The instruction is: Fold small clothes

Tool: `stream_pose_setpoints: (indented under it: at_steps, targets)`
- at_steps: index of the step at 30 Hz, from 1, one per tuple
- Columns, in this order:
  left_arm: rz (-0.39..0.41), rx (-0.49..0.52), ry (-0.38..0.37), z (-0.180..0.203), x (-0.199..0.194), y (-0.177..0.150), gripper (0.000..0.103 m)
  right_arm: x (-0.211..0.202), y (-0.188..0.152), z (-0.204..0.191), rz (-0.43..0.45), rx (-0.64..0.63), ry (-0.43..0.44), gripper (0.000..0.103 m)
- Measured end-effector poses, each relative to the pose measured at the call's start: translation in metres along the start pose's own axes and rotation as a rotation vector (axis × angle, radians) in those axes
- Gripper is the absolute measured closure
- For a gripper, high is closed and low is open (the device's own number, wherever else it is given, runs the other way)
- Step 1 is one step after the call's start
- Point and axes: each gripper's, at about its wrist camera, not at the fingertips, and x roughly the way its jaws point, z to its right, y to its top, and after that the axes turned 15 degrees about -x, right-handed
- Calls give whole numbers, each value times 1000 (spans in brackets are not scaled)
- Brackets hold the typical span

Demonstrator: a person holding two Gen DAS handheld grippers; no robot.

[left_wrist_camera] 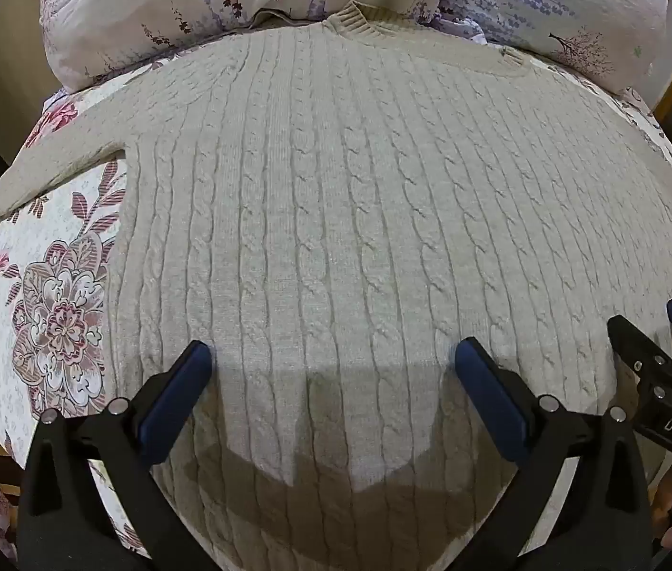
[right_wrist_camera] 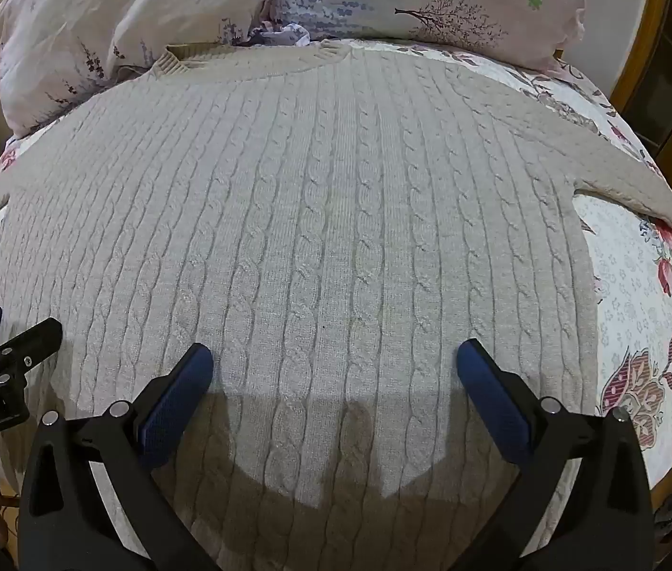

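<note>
Currently sweater (left_wrist_camera: 360, 219) lies flat, unfolded on the bedspread (left_wrist_camera: 50, 295), collar toward the pillows (right_wrist_camera: 383, 0). Left gripper (left_wrist_camera: 333, 361) and right gripper (right_wrist_camera: 336, 361) both gape wide above the hem, holding nothing. Suggest pinching each sleeve (right_wrist_camera: 621, 176) at its cuff, folding inward first.

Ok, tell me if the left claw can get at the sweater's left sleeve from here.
Probably yes. The left claw is open over the sweater, and the left sleeve lies flat on the quilt with nothing over it.
</note>
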Motion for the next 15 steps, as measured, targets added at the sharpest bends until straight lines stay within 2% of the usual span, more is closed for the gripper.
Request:
stream_pose_setpoints:
  at_steps: [15]
  targets:
    - [4, -1, -2, 0, 0, 0, 2, 0, 0, 0, 1, -1, -3, 1]
